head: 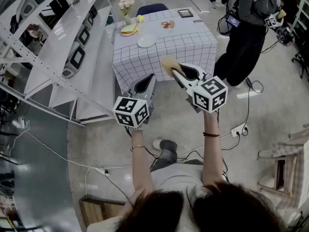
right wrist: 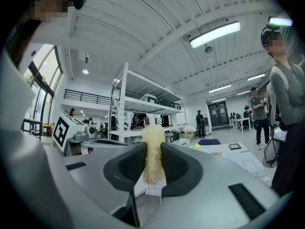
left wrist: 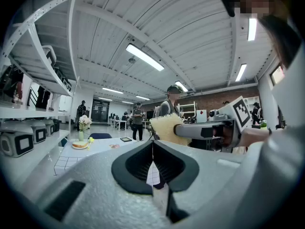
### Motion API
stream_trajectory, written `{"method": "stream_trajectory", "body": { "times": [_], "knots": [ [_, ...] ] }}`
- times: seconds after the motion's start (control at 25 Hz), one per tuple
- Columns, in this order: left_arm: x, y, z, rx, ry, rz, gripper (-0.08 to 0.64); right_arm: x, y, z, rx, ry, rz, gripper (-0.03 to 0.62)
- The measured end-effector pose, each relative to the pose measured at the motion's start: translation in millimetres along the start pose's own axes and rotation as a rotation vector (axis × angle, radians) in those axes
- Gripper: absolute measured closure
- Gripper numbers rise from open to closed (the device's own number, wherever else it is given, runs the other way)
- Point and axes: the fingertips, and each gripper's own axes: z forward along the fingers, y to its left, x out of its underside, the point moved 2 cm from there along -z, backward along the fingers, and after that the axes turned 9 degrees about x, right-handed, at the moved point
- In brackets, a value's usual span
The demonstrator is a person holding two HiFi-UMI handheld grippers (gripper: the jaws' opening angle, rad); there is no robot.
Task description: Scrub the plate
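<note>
A white plate (head: pixel 146 41) lies on the checked tablecloth of the table (head: pixel 193 50), well ahead of both grippers. My right gripper (head: pixel 175 73) is shut on a yellow fibrous scrubber (head: pixel 168 64), held in the air short of the table's near edge. In the right gripper view the scrubber (right wrist: pixel 153 159) stands pinched between the dark pads of the right gripper (right wrist: pixel 153 151). My left gripper (head: pixel 148 80) hangs beside it to the left, shut with nothing in it. The left gripper view shows the left gripper (left wrist: pixel 153 149) with its jaws together and the scrubber (left wrist: pixel 165 128) off to the right.
On the table stand a plate of bread (head: pixel 129 30), a flower vase (head: pixel 126 7), a small dish (head: pixel 167 24) and a tablet (head: pixel 185 13). White shelving (head: pixel 63 52) runs along the left. A person (head: pixel 246 33) stands right of the table. Cables and a power strip (head: pixel 239 128) lie on the floor.
</note>
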Motion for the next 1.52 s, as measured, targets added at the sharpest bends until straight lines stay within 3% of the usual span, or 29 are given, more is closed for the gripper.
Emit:
{"method": "stream_trajectory", "body": {
  "times": [1.16,1.52],
  "knots": [
    [13,-3,14,-0.078,-0.035,-0.094,0.549,19,-29,-18,-0.046,0.024,0.082,0.512],
    [27,22,35,-0.063,-0.014,-0.126,0.549,33,-38,23,-0.051,0.042,0.121,0.512]
  ]
}}
